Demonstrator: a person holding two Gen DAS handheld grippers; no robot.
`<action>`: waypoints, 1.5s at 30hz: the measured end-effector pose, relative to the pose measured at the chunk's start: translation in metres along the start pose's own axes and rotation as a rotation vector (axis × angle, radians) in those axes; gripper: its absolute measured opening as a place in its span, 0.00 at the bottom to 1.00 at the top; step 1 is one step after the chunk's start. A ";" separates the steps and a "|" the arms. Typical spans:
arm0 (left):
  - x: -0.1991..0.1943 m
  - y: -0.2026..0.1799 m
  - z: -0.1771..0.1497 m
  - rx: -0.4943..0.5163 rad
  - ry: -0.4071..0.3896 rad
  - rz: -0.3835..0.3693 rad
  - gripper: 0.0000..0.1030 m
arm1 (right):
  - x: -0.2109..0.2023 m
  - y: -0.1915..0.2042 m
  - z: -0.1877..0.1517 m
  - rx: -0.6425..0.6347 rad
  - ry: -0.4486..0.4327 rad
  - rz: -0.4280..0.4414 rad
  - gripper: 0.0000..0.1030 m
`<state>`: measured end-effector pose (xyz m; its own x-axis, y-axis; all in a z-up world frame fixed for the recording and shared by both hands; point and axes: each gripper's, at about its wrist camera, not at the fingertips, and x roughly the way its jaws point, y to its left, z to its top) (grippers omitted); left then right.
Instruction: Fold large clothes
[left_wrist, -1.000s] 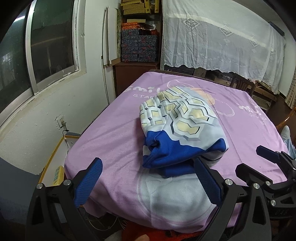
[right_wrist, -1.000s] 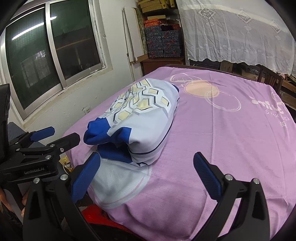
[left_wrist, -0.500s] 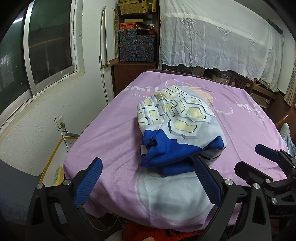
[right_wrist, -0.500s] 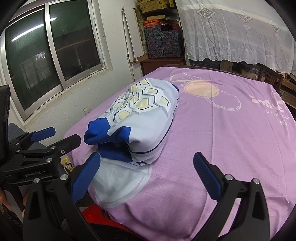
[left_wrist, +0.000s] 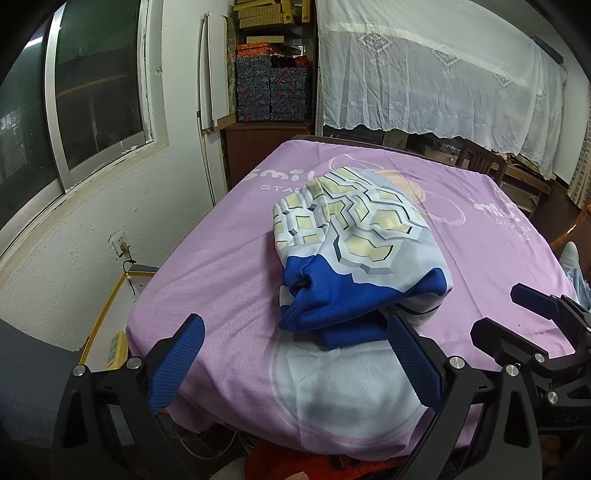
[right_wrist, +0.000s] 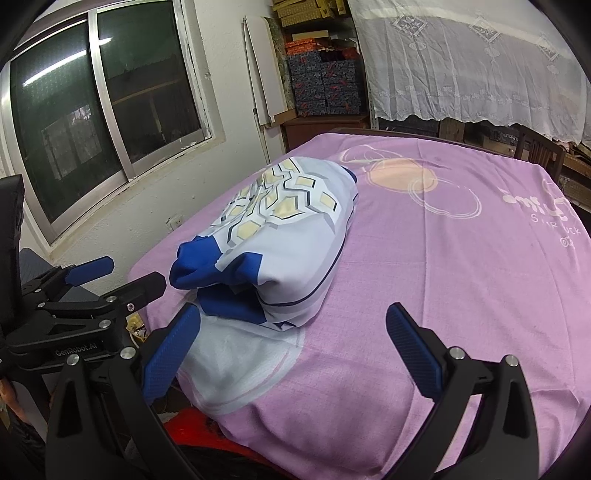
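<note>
Both the left gripper and right gripper are released, empty. Risk: the folded jersey near the bedsheet's front edge may unfold if snagged.

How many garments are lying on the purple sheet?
1. A folded blue and white garment lies on the sheet, toward its near, window-side corner. Both hand-held grippers are off it. Nothing else is visible there.

Surface covered by a lilac printed cotton sheet; one folded white-and-blue garment with yellow hexagon pattern lies directly on it.
</note>
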<state>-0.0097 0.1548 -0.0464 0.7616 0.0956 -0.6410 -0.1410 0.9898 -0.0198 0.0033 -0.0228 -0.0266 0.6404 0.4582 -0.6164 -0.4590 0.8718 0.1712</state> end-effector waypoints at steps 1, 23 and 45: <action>0.000 0.000 0.000 0.000 0.000 0.000 0.96 | 0.000 0.000 0.000 0.000 0.000 0.000 0.95; 0.001 0.000 0.000 0.006 0.003 0.004 0.96 | 0.000 0.000 -0.001 0.007 0.002 0.008 0.95; 0.012 0.008 -0.001 0.011 0.023 -0.002 0.96 | 0.002 0.001 -0.001 0.015 0.012 0.016 0.95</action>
<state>-0.0021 0.1635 -0.0550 0.7474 0.0912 -0.6581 -0.1324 0.9911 -0.0131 0.0035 -0.0216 -0.0281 0.6257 0.4703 -0.6224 -0.4599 0.8668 0.1926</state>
